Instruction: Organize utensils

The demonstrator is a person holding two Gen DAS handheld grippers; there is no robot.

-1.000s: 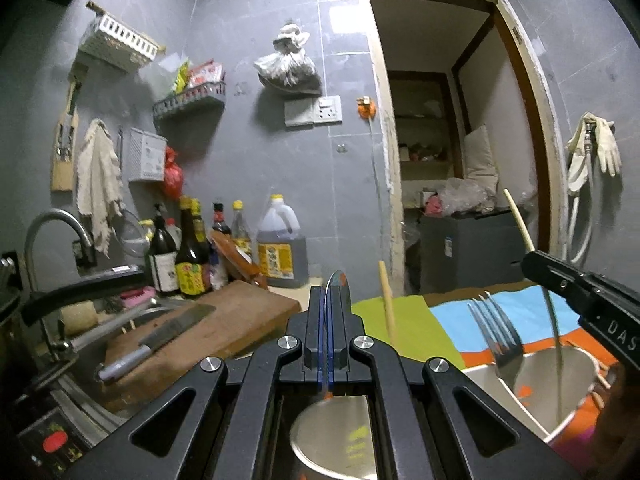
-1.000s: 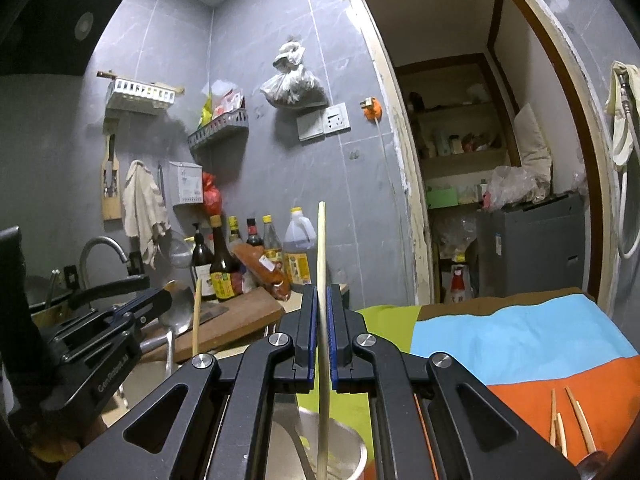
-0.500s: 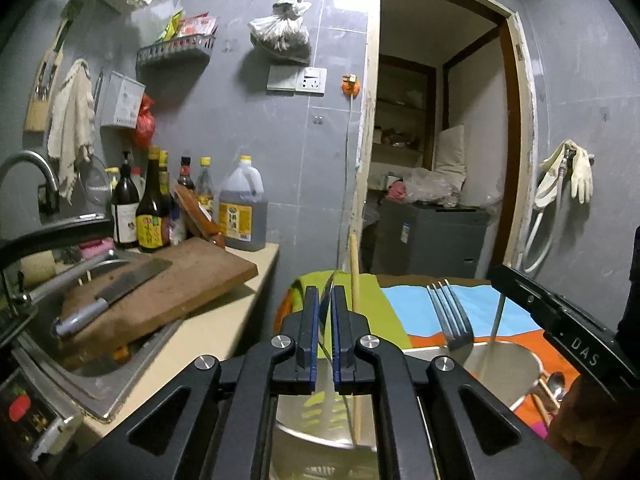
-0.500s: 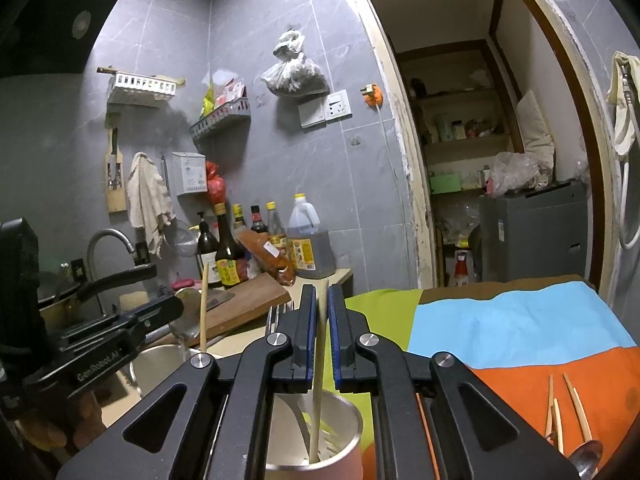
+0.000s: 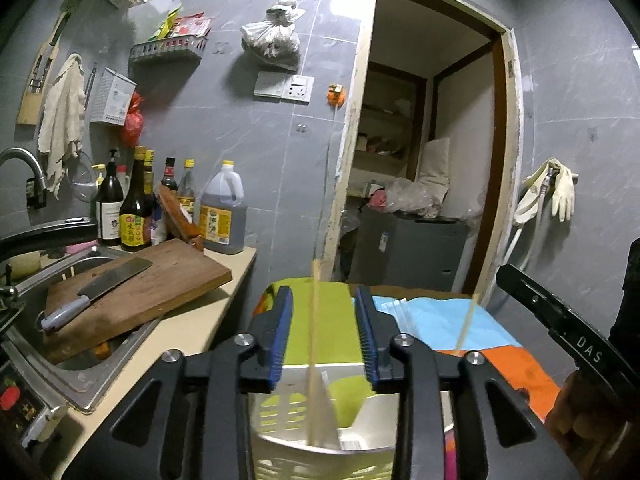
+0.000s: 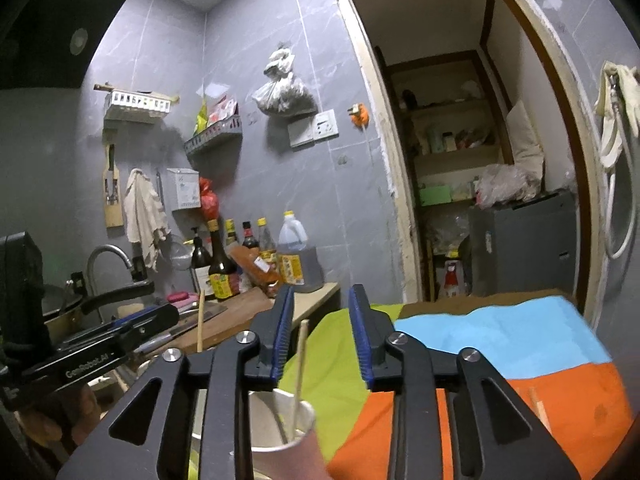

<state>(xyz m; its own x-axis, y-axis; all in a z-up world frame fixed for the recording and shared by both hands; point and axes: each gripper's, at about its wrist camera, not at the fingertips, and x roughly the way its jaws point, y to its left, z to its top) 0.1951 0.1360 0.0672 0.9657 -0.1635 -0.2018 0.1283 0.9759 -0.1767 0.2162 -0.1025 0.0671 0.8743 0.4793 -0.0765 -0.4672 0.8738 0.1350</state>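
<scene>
A pale wooden chopstick (image 5: 314, 344), blurred, stands upright between the blue pads of the left claw (image 5: 323, 334), its lower end inside a white slotted plastic basket (image 5: 280, 420) just below. The jaws are opening and the pads stand clear of the stick. In the right wrist view, another chopstick (image 6: 299, 372) leans in a metal cup (image 6: 280, 436) with a pinkish outside, rising between the pads of the right claw (image 6: 320, 336), whose jaws are also opening without touching it. Both containers sit on a table with a green, blue and orange cloth (image 6: 500, 344). The left claw's side reads "GenRobot.AI"; the right claw's arm shows "DAS".
</scene>
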